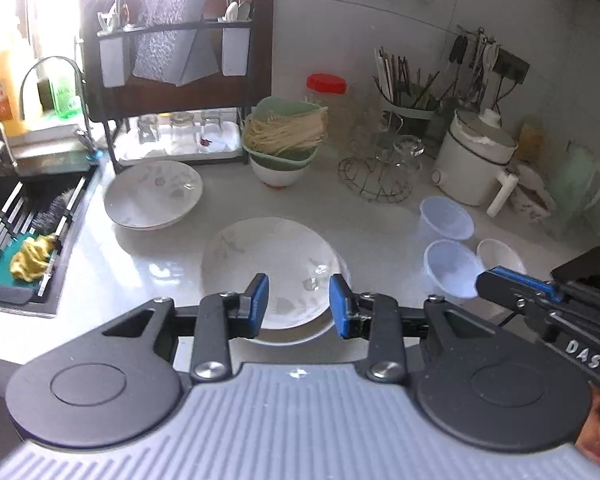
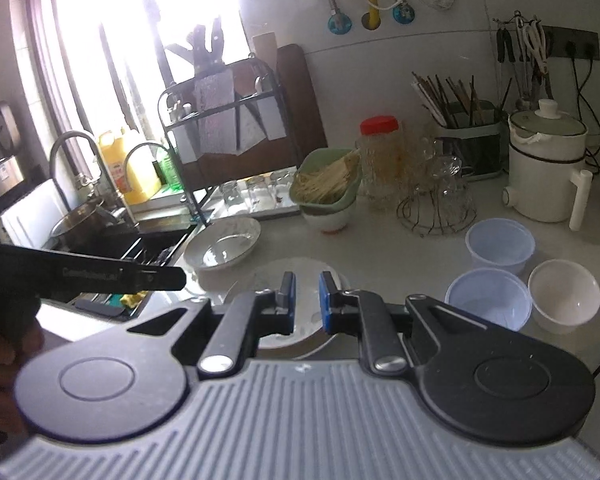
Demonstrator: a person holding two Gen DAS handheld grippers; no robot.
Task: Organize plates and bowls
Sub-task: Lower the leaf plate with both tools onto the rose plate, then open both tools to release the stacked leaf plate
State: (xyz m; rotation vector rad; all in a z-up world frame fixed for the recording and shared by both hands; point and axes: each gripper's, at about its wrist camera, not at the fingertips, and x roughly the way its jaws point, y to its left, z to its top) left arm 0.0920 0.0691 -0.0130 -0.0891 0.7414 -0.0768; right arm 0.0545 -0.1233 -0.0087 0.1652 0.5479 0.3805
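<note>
Left wrist view: your left hand-held gripper [image 1: 299, 306] released, jaws apart, nothing between, above flat plate [image 1: 272, 268] on worktop [image 1: 148, 280]. Deep plate [image 1: 152, 194] near sink [image 1: 24, 216], likely stack spot. Right hand-held gripper [image 1: 478, 284] reads "DAS".

Right wrist view: right hand-held gripper clenched, empty. Bowls [image 2: 564, 294] grouped right. Left unit's lettering blurred.

bare bench [image 1: 112, 276] lies open left of the plate [image 1: 268, 264], up to the sink [image 1: 24, 232]. behind, a deep dish [image 1: 152, 196], stacked bowls [image 1: 280, 160] and wire rack [image 1: 376, 180] block; plastic tubs [image 1: 448, 264] crowd the right.
</note>
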